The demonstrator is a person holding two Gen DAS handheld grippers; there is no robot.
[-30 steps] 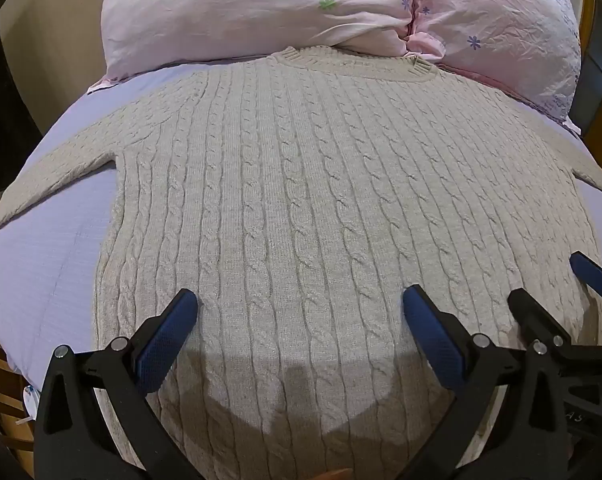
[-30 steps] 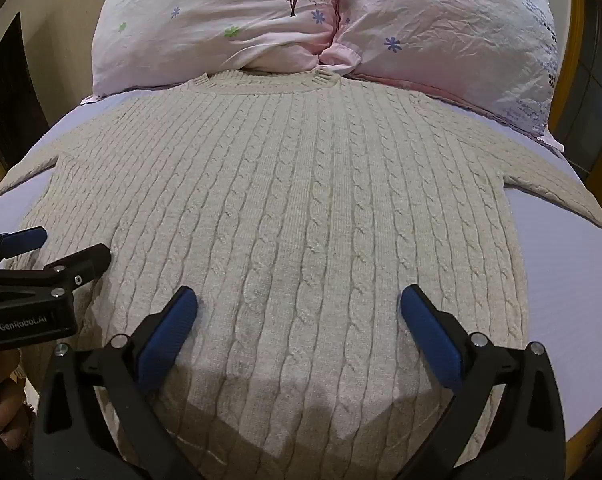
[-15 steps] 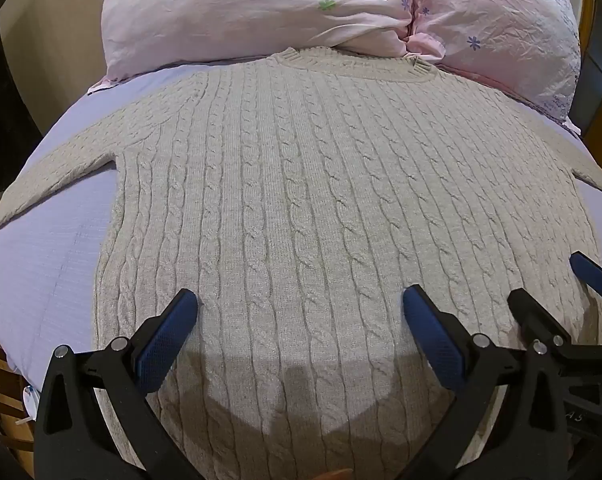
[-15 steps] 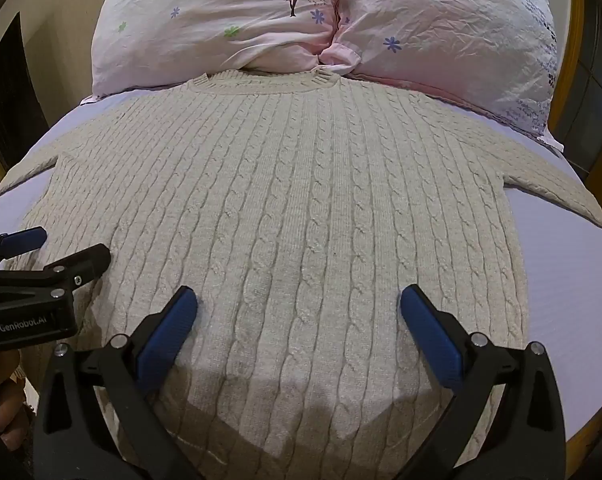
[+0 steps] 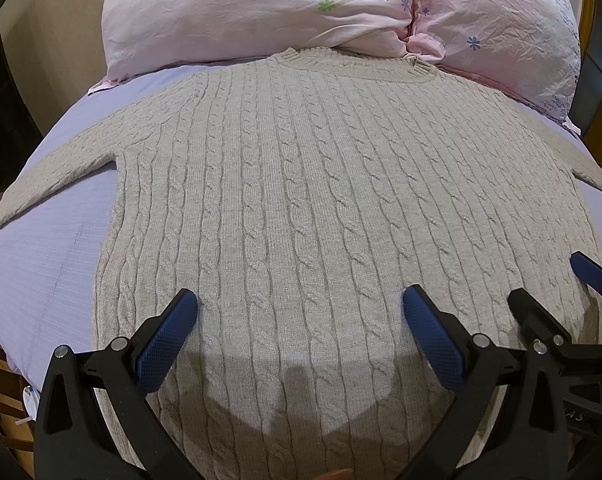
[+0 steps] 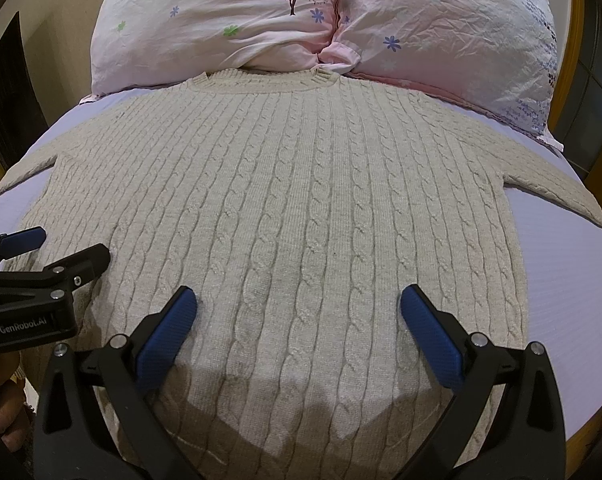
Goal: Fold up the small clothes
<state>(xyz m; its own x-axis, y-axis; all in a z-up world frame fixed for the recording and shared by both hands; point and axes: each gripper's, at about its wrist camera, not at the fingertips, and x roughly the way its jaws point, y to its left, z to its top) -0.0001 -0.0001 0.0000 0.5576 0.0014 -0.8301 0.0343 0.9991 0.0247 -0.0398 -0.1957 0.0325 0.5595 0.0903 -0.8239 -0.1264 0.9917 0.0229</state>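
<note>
A beige cable-knit sweater (image 5: 321, 200) lies flat and face up on the bed, collar toward the pillows, both sleeves spread out to the sides; it also shows in the right wrist view (image 6: 301, 208). My left gripper (image 5: 301, 320) is open and empty, hovering over the lower left part of the sweater. My right gripper (image 6: 297, 316) is open and empty over the lower right part. The right gripper shows at the right edge of the left wrist view (image 5: 553, 300); the left gripper shows at the left edge of the right wrist view (image 6: 57, 256).
Two pink flowered pillows (image 5: 261, 12) (image 6: 453, 28) lie at the head of the bed, touching the collar. A pale lilac sheet (image 5: 49, 248) (image 6: 565, 280) covers the bed. A wooden bed frame (image 6: 577, 60) runs along the right.
</note>
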